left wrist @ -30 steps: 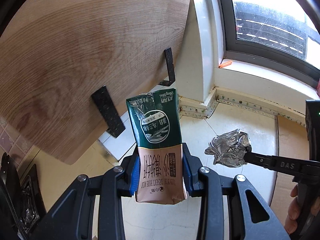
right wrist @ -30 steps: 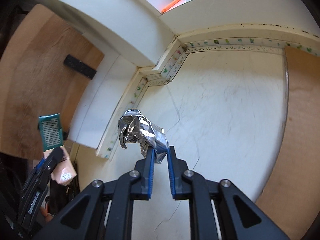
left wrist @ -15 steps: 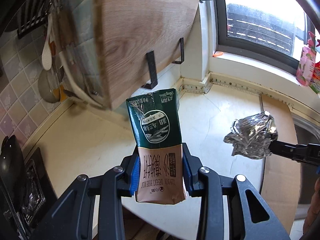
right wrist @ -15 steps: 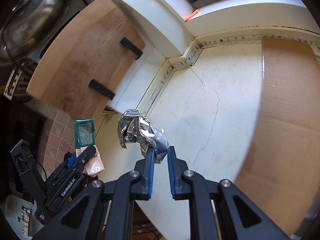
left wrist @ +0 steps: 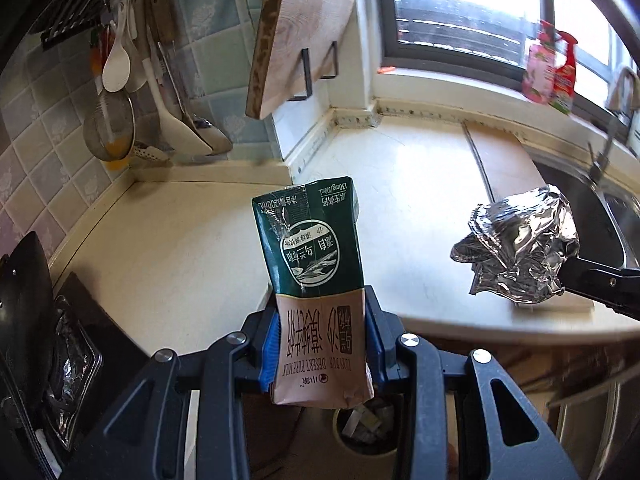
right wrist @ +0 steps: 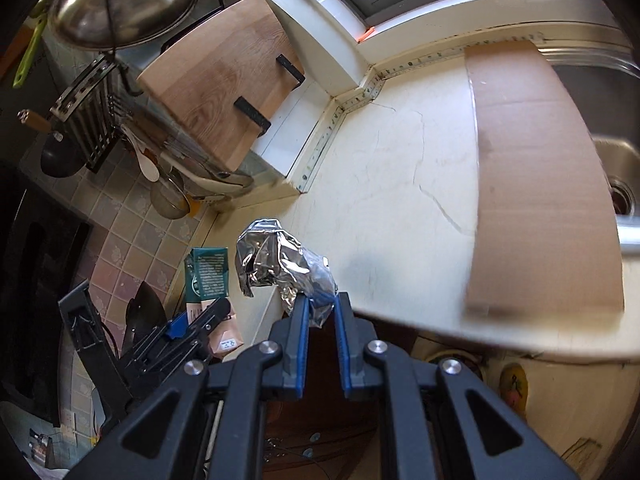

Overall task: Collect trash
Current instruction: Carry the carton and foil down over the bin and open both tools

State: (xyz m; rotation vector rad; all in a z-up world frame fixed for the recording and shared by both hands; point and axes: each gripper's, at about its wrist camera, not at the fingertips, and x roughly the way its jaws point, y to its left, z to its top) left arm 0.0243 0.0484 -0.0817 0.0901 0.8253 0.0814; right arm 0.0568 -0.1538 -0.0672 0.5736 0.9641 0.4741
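Trash is in both grippers, off the counter (left wrist: 400,168): the left gripper (left wrist: 320,344) pinches a milk carton (left wrist: 314,280) by its lower half, the right gripper (right wrist: 320,312) nips a foil wad (right wrist: 280,264) by one corner. A bin (left wrist: 364,424) shows just below the carton. Centre each piece over the bin's mouth before letting go; the foil's thin hold looks likely to slip.

Strong daylight pours in through the window (left wrist: 460,28) up ahead, blowing out the glass and bouncing glare off the pale countertop (left wrist: 400,168). The crumpled foil (left wrist: 520,248) sparkles hard. Corners sink into black fisheye vignette, straight edges bow. The cardboard sheet (right wrist: 536,184) ahead-right of the right gripper looks motion-smeared; everything below the counter stays murky.
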